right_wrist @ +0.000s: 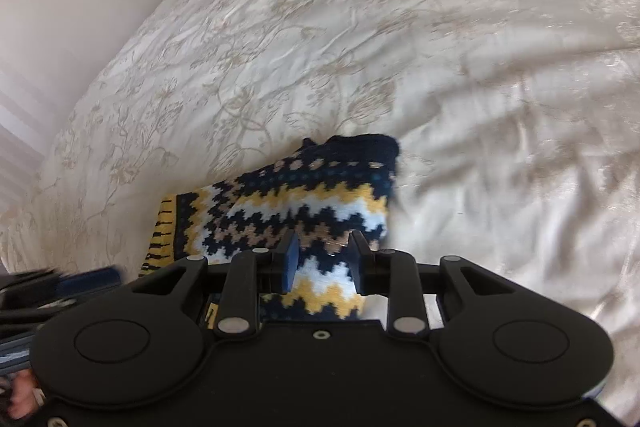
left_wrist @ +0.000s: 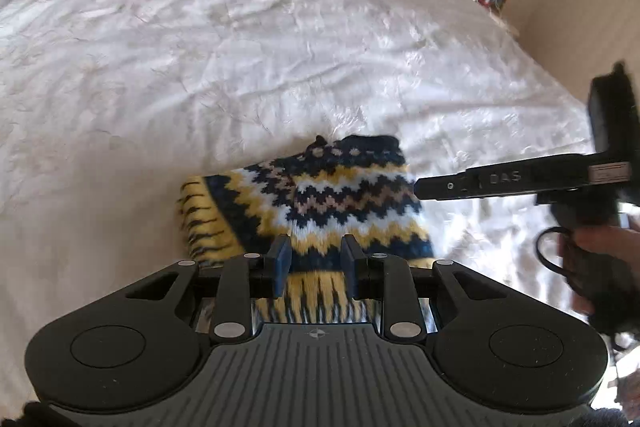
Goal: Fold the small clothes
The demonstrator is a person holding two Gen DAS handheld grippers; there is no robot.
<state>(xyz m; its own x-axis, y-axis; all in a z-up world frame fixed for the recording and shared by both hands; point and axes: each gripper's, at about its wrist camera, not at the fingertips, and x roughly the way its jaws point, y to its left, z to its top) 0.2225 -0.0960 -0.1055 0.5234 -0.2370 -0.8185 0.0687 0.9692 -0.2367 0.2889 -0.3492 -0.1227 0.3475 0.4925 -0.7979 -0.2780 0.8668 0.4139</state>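
Knitted sweater point(left_wrist: 320, 203) already folded compact on bedspread point(left_wrist: 240, 47); left gripper point(left_wrist: 316, 263) and right gripper point(right_wrist: 324, 261) both slightly parted, pinching nothing; final squaring apparently outstanding.

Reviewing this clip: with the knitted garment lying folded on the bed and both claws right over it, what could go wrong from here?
1. Both claws stand open with the patterned knit sweater showing between the fingers; the left claw might snag the loose yellow ribbed hem and undo the fold.
2. The right claw sits over the sweater's near right edge; closing there may pinch only the top layer.
3. The bedspread is wrinkled and soft, so a deep pinch could gather it too.
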